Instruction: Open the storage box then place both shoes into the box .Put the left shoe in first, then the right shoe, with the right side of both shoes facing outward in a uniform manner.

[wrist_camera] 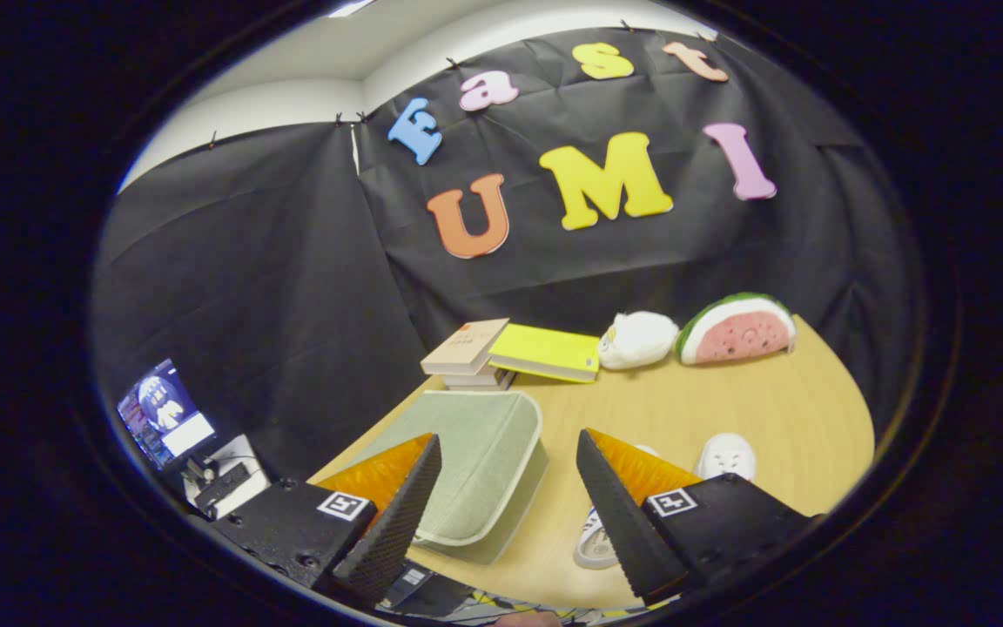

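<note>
We see a wooden table (pixel 754 409) against the black cloth wall; along its far edge lie a small stack of books (pixel 467 353), a yellow book (pixel 547 352) propped on that stack, a white plush (pixel 638 340) just beside it, and a watermelon plush (pixel 738 328) at the far corner; off the table's left side we make out a lit screen (pixel 162 412) on a stand.
</note>
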{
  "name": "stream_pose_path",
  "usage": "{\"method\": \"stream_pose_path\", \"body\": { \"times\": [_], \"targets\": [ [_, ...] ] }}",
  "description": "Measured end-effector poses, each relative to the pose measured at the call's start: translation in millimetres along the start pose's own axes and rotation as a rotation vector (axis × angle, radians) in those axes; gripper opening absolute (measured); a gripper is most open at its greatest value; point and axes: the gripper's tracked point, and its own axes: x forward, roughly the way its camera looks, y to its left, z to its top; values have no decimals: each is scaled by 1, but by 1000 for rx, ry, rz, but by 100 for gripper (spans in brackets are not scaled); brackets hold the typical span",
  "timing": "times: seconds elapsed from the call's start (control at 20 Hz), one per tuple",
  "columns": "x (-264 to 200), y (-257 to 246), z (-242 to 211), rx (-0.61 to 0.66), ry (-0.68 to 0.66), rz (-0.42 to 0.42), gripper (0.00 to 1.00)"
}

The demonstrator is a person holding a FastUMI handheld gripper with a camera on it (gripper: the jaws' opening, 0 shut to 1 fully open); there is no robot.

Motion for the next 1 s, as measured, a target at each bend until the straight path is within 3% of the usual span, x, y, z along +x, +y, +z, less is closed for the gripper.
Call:
{"method": "stream_pose_path", "body": {
  "times": [0.4,1.0],
  "targets": [
    [55,16,-71,227,270,231,100],
    [85,29,-81,617,428,434,98]
  ]
}}
